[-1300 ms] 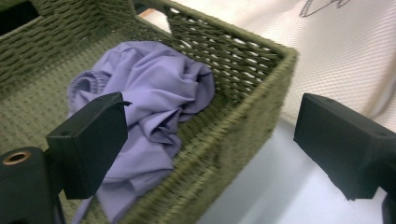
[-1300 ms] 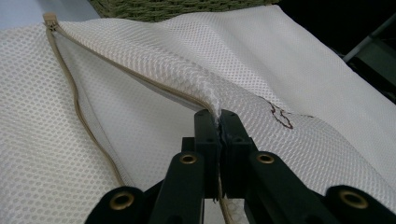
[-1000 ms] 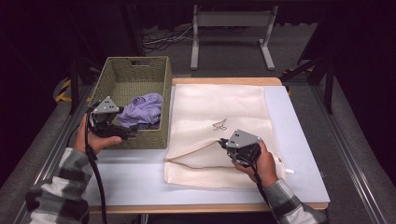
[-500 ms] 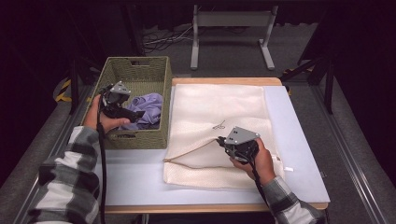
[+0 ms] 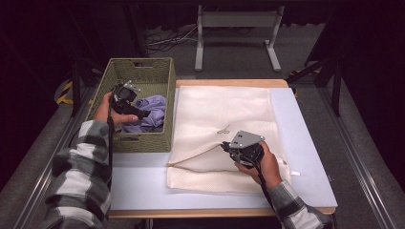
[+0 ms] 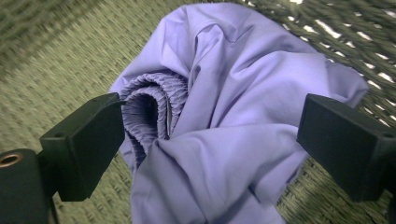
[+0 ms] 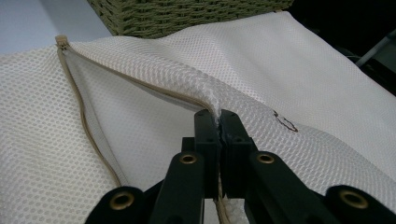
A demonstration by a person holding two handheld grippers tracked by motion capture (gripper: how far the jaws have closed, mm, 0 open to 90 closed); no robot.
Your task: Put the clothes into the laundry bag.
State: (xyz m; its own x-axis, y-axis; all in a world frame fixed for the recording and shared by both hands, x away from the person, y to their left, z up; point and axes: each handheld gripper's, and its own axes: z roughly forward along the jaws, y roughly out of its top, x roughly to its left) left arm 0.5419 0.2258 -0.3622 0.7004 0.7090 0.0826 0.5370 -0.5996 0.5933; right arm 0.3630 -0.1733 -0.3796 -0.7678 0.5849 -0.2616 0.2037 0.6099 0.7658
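Note:
A cream mesh laundry bag (image 5: 229, 124) lies flat on the white table top. My right gripper (image 5: 223, 146) is shut on the upper edge of its zippered opening (image 7: 140, 84), holding that edge lifted. A crumpled lilac garment (image 5: 150, 112) with an elastic ruffled band (image 6: 149, 100) lies in the woven green basket (image 5: 143, 64). My left gripper (image 5: 141, 114) is inside the basket, open, its jaws wide on either side of the lilac garment (image 6: 233, 116) without pressing it.
The basket stands at the table's left, its side close against the mesh bag (image 7: 299, 70). A metal stand (image 5: 236, 28) and cables lie on the floor beyond the table. Bare white table top (image 5: 138, 181) runs along the front.
My left gripper has travelled from the basket's near left rim into the basket, down over the lilac garment. The right gripper has stayed put, holding the bag's edge.

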